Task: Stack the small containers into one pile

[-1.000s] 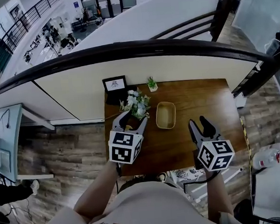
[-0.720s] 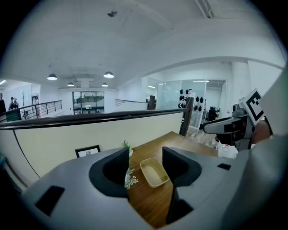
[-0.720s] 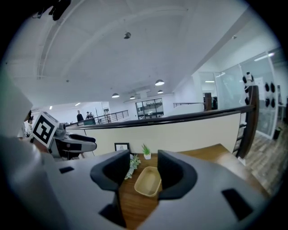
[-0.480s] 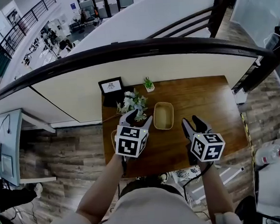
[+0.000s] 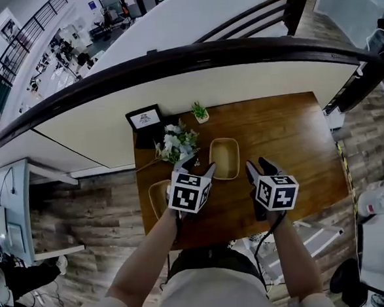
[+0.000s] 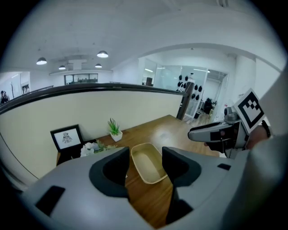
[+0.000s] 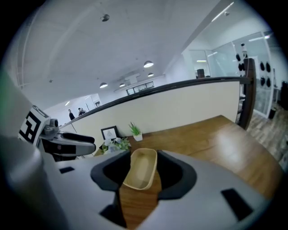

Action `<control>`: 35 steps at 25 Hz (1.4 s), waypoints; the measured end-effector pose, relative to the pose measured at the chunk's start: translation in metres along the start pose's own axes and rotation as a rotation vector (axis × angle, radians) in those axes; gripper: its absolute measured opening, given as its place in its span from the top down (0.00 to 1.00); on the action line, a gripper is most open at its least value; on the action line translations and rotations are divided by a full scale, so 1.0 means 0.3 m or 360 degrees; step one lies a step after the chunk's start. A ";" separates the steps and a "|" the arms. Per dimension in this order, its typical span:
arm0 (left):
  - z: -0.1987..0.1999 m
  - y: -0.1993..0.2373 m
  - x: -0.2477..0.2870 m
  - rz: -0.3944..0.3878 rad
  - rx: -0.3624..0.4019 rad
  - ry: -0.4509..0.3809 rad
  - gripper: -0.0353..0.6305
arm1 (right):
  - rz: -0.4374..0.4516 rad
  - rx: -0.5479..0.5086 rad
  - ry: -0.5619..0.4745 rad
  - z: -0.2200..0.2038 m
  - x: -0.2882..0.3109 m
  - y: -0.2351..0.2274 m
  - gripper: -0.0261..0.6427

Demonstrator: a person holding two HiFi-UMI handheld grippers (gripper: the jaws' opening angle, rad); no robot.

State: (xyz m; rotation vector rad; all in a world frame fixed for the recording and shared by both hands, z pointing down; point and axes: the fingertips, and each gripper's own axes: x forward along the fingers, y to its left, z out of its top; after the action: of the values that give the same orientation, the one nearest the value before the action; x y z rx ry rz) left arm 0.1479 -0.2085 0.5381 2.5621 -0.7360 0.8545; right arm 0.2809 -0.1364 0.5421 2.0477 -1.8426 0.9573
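Forearms reach over the near edge of the table [image 5: 289, 136], one behind each claw. The left claw [image 5: 198, 164] hangs over the wood with its jaws spread and nothing pressed between the pads. Just to its left, by the table's left edge, sits a second container [image 5: 158, 198], and in the head view the claw's marker cube covers part of it. The right claw [image 5: 258, 166] is level with the left one and a little to the right, jaws apart too, gripping nothing.

Both claws point at the same target: the tan container [image 5: 224, 158], an empty oblong tub lying flat on the table just beyond the fingertips. In each gripper view it shows through the gap between the jaws, past the pads and clear of them. The two containers stand apart, the left claw between them.

Crowding the tan container's far-left side is a bunch of white flowers [image 5: 173, 143], right beside the left claw's tips. Farther back stands a small potted plant [image 5: 200, 112], and to its left a framed picture [image 5: 144, 119] in the far-left corner. Behind the table runs a cream parapet wall [image 5: 194, 90] topped by a dark handrail [image 5: 192, 56].
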 end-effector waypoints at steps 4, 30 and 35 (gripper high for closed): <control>-0.073 0.037 0.094 -0.0012 -0.0066 0.0055 0.60 | 0.0011 0.0027 0.0072 -0.073 0.102 -0.020 0.68; -0.345 0.113 0.477 -0.0161 -0.0351 0.0278 0.82 | 0.0065 0.0075 0.0253 -0.336 0.450 -0.097 0.84; -0.318 0.098 0.457 -0.0169 -0.0406 0.0226 0.88 | 0.0072 0.0097 0.0253 -0.324 0.439 -0.088 0.90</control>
State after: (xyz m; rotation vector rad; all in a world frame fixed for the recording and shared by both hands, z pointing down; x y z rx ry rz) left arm 0.1817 -0.2381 0.7015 2.2684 -0.6170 0.8401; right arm 0.2754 -0.1821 0.7012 1.9090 -1.8048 1.1662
